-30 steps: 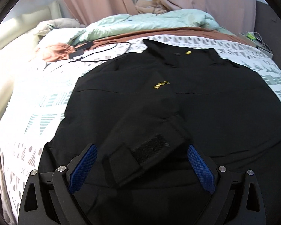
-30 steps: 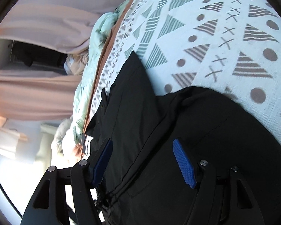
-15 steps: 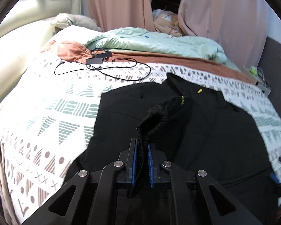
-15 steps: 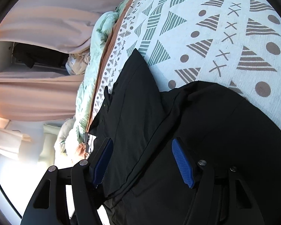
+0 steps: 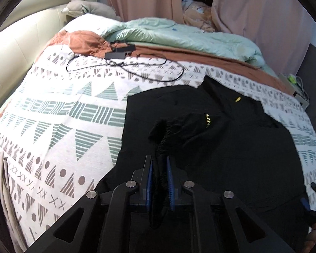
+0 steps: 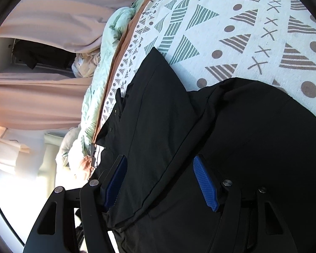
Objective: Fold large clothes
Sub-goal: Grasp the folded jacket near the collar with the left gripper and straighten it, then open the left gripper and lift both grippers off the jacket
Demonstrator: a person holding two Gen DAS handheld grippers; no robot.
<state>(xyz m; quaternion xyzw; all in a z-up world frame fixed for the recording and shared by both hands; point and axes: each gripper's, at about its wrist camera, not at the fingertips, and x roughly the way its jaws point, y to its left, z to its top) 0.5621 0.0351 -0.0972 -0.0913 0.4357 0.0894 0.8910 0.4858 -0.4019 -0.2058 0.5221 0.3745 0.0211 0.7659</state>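
A large black jacket (image 5: 231, 147) lies spread on the patterned bedspread (image 5: 73, 113). My left gripper (image 5: 159, 168) is shut on the elastic cuff of its sleeve (image 5: 179, 126), which is lifted and bunched above the jacket body. A yellow logo shows on the sleeve. In the right wrist view the same black jacket (image 6: 200, 137) fills the lower frame. My right gripper (image 6: 161, 181) is open, its blue pads on either side of a jacket fold, close above the fabric.
A black cable and charger (image 5: 120, 53) lie on the bedspread near a mint-green duvet (image 5: 189, 35) and a rust blanket (image 5: 82, 42). Pink curtains (image 5: 263, 10) hang behind. A cream headboard (image 5: 16, 40) is at left. A bedside unit (image 5: 297, 88) stands at right.
My left gripper closed on the sleeve cuff and lifted it, pulling back and up. My right gripper stayed open and shifted only slightly over the jacket.
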